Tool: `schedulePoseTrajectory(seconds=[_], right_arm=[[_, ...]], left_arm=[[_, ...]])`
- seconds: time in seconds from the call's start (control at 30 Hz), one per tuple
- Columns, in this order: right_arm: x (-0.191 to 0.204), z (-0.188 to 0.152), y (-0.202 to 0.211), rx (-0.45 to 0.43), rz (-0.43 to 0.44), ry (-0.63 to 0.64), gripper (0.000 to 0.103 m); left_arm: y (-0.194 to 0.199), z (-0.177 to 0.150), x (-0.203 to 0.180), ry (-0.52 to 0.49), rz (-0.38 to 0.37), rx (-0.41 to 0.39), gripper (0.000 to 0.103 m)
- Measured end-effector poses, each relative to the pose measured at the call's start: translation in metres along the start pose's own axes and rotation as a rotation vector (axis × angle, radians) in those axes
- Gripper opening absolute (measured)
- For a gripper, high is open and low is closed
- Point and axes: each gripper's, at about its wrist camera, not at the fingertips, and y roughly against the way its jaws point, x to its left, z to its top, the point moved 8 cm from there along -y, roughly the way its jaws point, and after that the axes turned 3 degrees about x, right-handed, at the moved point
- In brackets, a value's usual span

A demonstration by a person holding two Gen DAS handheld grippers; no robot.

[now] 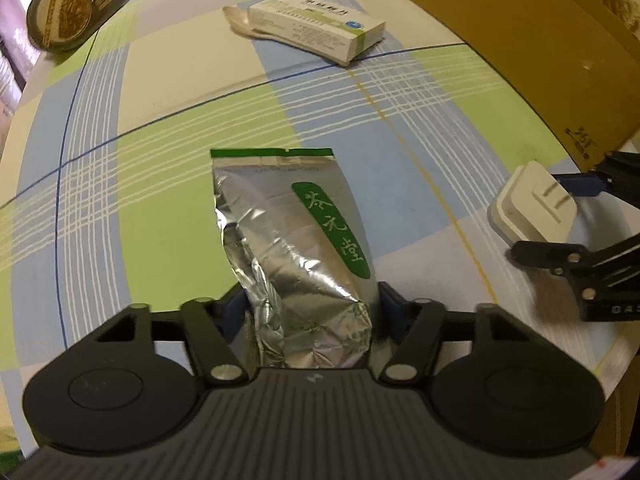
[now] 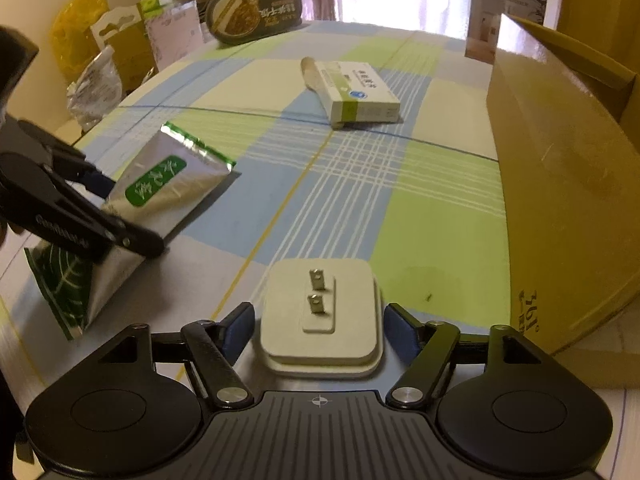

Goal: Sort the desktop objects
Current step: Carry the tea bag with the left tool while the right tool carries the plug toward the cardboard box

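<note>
A silver foil tea pouch (image 1: 296, 240) with a green label sits between the blue pads of my left gripper (image 1: 315, 308), which is shut on its lower part. The right wrist view shows that pouch (image 2: 160, 184) tilted, one end pinched in the left gripper (image 2: 122, 214). A white charger plug (image 2: 320, 312) lies prongs up between the pads of my right gripper (image 2: 320, 328), which close on its two sides. In the left wrist view the charger (image 1: 528, 208) and right gripper (image 1: 554, 218) are at the right edge.
A white-and-green medicine box (image 2: 360, 96) lies on a wooden spoon (image 2: 309, 72) mid-table. A dark oval food container (image 2: 256, 10) stands at the far edge. A large cardboard box (image 2: 560, 200) borders the right side. Bags and packets (image 2: 96, 80) crowd the far left.
</note>
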Motion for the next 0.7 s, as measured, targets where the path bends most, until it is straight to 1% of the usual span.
schedulePoseTrajectory(seconds=[0.13,0.23,0.3,0.37,0.57,0.7], right_arm=[[0.000,-0.002,0.000,-0.006,-0.004,-0.001,0.069],[0.000,0.000,0.000,-0.003,-0.001,-0.003,0.069],[0.000,0.001,0.000,-0.003,-0.004,0.004,0.069],[0.001,0.002,0.000,-0.004,-0.006,0.006,0.069],[0.002,0.003,-0.002,0.001,-0.014,0.013,0.069],[0.003,0.002,-0.001,0.005,-0.018,0.018,0.069]], left_arm=[[0.003,-0.007,-0.006,-0.040,-0.001,0.010,0.057],[0.003,-0.009,-0.005,-0.034,-0.006,0.008,0.059],[0.001,-0.010,-0.003,-0.023,-0.004,0.016,0.067],[-0.002,-0.011,-0.002,-0.021,0.002,0.020,0.071],[-0.003,-0.011,-0.002,-0.028,0.008,0.024,0.073],[-0.002,-0.012,-0.003,-0.021,0.004,0.021,0.070]])
